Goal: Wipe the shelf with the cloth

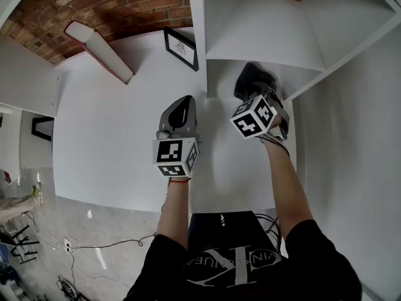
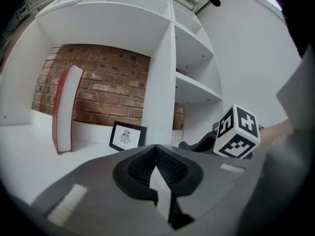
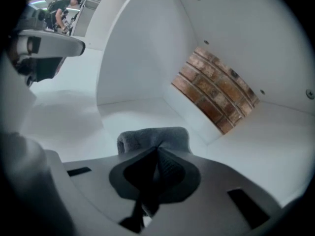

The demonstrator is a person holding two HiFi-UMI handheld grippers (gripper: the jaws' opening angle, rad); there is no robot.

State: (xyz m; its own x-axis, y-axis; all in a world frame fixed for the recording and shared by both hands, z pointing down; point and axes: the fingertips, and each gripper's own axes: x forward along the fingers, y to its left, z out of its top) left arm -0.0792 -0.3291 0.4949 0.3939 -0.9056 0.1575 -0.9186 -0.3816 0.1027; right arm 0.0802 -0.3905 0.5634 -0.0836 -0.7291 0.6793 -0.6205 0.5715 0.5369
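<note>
**Right gripper is clamping grey cloth inside white shelf**

A person in a black T-shirt (image 1: 313, 256) is standing at a white shelf (image 1: 263, 33) backed by a brick wall (image 1: 94, 5), holding a two-jaw gripper in each hand. Right of the shelf's upright divider (image 1: 196, 36), the right gripper (image 1: 252, 79) is reaching into the open compartment and pointing downward. Its jaws are pressing shut on a grey cloth (image 3: 152, 135) — the cloth's folded end is bulging out just past the jaw tips, over the compartment's white floor. Whether it is pressing on that floor cannot be told. The right gripper's marker cube (image 1: 254, 118) is facing up toward the head camera.

Just left of the divider, the left gripper (image 1: 180, 105) is hanging outside the compartment and lying near level, its jaws meeting at the tips with nothing between them. Deeper in on that same side, a black-framed picture (image 1: 182, 47) is standing upright just beside the divider. Well to the left of the divider, a white board with a red edge (image 1: 100, 50) is leaning against the brick wall.
</note>
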